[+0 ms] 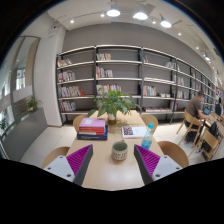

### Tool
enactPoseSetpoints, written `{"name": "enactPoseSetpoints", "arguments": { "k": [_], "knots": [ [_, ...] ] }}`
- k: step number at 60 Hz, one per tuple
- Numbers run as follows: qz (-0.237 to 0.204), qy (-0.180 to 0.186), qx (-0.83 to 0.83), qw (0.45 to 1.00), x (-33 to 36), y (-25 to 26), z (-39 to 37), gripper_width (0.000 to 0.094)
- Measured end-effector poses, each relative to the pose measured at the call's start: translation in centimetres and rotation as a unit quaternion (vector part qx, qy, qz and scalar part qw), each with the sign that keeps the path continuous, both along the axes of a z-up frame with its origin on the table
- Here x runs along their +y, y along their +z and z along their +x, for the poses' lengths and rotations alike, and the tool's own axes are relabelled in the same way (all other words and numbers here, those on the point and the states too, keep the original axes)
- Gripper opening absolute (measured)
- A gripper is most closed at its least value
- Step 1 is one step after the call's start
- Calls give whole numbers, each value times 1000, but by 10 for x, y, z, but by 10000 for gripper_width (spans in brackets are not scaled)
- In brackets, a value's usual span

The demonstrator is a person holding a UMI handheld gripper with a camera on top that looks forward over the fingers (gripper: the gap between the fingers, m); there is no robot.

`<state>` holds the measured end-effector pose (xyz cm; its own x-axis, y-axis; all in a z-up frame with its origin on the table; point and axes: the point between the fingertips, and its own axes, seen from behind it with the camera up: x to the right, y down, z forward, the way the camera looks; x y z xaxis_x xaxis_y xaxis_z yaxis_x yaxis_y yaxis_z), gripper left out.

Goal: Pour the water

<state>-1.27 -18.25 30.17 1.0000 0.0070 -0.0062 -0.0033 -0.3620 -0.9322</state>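
- The gripper (112, 165) was closest. Its two fingers, with pink pads (80, 158), were spread wide apart. They held nothing and touched nothing.
- Past the fingers was a light wooden table (105, 170). A small pot-like cup (120, 150) stood just ahead of the gap between the fingers, near the middle of the table.
- A little further, toward the right side of the table, stood a tall blue bottle (150, 134). This looked like the thing to pour from. I think it would be light if plastic, a bit smooth and slippery, and the water inside would slosh. The best place to grab it seemed to be around its middle, not the top.
- On the left side of the table lay a stack of books (92, 127). A leafy green plant (113, 103) stood at the far edge.
- Chairs (174, 152) stood around the table.
- Farthest away were long bookshelves (120, 75) along the wall, and a person (196, 106) sat off to the right.
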Motion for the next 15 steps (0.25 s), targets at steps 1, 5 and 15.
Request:
{"name": "enactPoseSetpoints", "arguments": {
  "k": [1,5,15],
  "knots": [
    [0,-2,-1,1000,-1,2,0,839],
    [-2,-4,-6,1000,-5,4,2,840],
    [-7,-16,-9,1000,-15,2,3,843]
  ]
}}
